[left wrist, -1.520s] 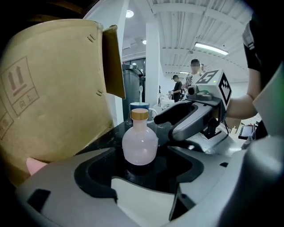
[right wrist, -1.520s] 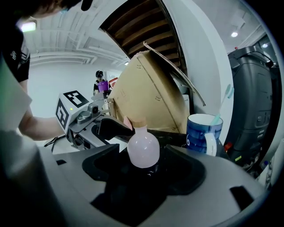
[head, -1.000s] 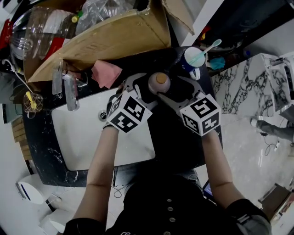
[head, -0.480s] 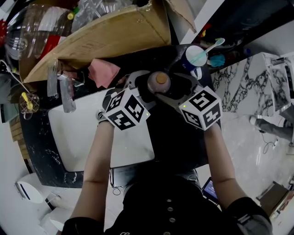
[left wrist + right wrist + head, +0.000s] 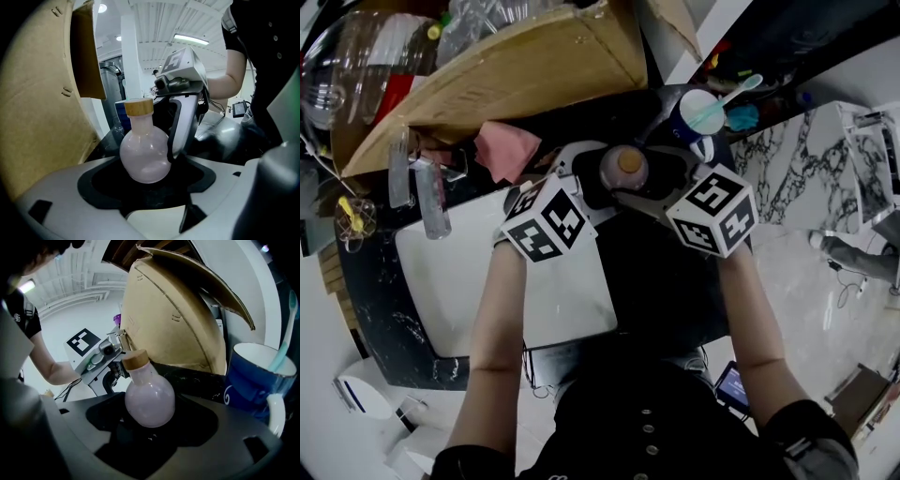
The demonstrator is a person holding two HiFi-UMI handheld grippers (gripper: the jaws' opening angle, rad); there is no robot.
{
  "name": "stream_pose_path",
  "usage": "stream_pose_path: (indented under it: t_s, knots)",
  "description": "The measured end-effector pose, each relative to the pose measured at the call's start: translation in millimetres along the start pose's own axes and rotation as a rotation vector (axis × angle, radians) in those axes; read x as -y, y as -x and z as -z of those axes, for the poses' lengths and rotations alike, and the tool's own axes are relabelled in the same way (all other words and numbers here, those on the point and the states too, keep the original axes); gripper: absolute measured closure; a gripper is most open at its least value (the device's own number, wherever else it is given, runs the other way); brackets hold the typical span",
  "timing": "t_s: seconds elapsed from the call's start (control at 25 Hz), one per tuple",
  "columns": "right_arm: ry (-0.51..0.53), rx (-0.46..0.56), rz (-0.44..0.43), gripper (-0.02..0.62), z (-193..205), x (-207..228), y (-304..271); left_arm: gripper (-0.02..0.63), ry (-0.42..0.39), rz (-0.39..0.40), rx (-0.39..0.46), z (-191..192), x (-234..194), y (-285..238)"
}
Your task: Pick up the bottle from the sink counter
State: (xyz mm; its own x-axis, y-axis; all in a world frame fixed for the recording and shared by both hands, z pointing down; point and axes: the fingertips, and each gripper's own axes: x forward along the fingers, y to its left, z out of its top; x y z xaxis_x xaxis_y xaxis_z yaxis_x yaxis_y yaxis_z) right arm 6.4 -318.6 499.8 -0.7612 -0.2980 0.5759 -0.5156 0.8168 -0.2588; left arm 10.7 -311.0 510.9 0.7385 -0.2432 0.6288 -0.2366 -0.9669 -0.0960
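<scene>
The bottle (image 5: 623, 169), a round pale pink flask with a cork stopper (image 5: 628, 161), sits in the upper centre of the head view. It is over the dark tabletop (image 5: 661, 272), just past the upper right corner of the white sink (image 5: 469, 272). No view shows whether its base touches the tabletop.

The left tool (image 5: 602, 176) reaches it from the lower left and the right tool (image 5: 661, 178) from the lower right, so the two meet around it. In the left gripper view the bottle stands upright in the dark hollow between the jaws, which are drawn in to its round belly on both sides. A white jaw of the right tool lies against the bottle's right side. In the right gripper view the bottle leans slightly left in that tool's hollow, its jaws likewise closed in on the belly, with the left tool just behind it.

A large cardboard box (image 5: 534, 66) fills the top of the frame. A pink cloth (image 5: 508, 150) lies below the box, left of the bottle. A blue mug (image 5: 698, 117) holding a toothbrush (image 5: 727, 98) stands at upper right, near the right tool.
</scene>
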Motion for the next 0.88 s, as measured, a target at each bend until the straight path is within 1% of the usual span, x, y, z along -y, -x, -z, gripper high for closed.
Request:
stream_pose_path:
  t_s: [0.28,0.56,0.88]
  knots:
    - [0.003,0.003,-0.003,0.264,-1.6,2.4,-1.8,0.235,-0.012,0.027,0.010,-0.1,-2.2,-1.4]
    - [0.004,0.004,0.003,0.264,-1.5,2.3,-2.2,0.233,-0.012,0.034,0.010,0.0,-1.8,-1.9]
    - [-0.007,-0.005,0.020,0.265,-0.3,1.1,0.7,0.233,-0.024,0.015,0.009,-1.6,-1.3,-0.4]
